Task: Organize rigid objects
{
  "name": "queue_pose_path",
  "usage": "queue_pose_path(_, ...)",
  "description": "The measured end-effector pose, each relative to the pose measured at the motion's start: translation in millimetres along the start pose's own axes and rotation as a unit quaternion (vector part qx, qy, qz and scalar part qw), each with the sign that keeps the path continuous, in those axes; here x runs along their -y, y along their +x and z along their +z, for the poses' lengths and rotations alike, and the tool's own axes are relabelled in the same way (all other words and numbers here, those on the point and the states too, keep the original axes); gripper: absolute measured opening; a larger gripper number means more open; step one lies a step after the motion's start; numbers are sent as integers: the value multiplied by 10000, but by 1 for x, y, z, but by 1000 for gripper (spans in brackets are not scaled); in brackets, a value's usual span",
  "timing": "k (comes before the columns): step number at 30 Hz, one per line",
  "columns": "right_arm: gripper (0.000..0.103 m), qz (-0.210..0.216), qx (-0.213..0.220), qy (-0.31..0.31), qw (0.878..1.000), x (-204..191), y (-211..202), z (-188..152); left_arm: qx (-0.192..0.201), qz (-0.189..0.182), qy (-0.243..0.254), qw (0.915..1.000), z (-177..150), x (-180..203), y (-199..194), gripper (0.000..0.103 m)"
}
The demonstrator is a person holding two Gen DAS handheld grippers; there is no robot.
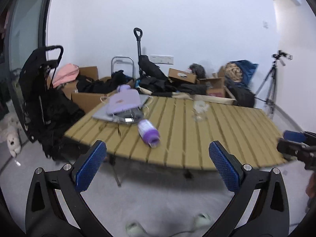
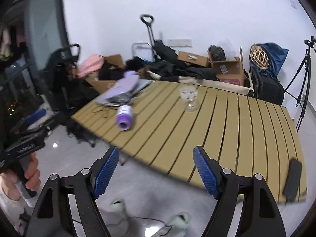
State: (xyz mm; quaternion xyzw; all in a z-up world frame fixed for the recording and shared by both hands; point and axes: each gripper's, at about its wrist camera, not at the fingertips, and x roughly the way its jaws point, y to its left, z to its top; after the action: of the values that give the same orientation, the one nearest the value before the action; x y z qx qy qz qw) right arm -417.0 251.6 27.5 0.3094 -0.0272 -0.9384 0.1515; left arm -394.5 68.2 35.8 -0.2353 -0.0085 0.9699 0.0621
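Observation:
A purple and white bottle (image 1: 148,132) lies on its side on the slatted wooden table (image 1: 227,130); it also shows in the right wrist view (image 2: 124,116). A clear glass cup (image 1: 199,109) stands mid-table, seen too in the right wrist view (image 2: 189,98). A lilac pouch (image 1: 124,99) lies on a grey laptop (image 1: 110,114) at the far left corner. My left gripper (image 1: 157,165) is open and empty, short of the table's near edge. My right gripper (image 2: 156,172) is open and empty, at the near edge.
A black flat device (image 2: 293,179) lies at the table's right front corner. Behind the table are cardboard boxes (image 1: 181,75), black bags, a trolley handle (image 1: 138,39) and a tripod (image 1: 271,83). A black stroller (image 1: 45,98) stands left of the table.

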Motion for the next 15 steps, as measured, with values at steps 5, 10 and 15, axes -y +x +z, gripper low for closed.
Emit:
queue_pose_path(5,90,238,385,-123,9989,-45,-89,-56,10,-132,203,9997,-47,-8,-95,103)
queue_pose_path(10,90,583,375,-143,9975,-83,-151,-119,96,-12,105,9999,-91,-24,-180,103)
queue_pose_path(15,90,637,306,-505,9962,-124,-198,-180,362,440,-179,9982,-145,-38,-257,103)
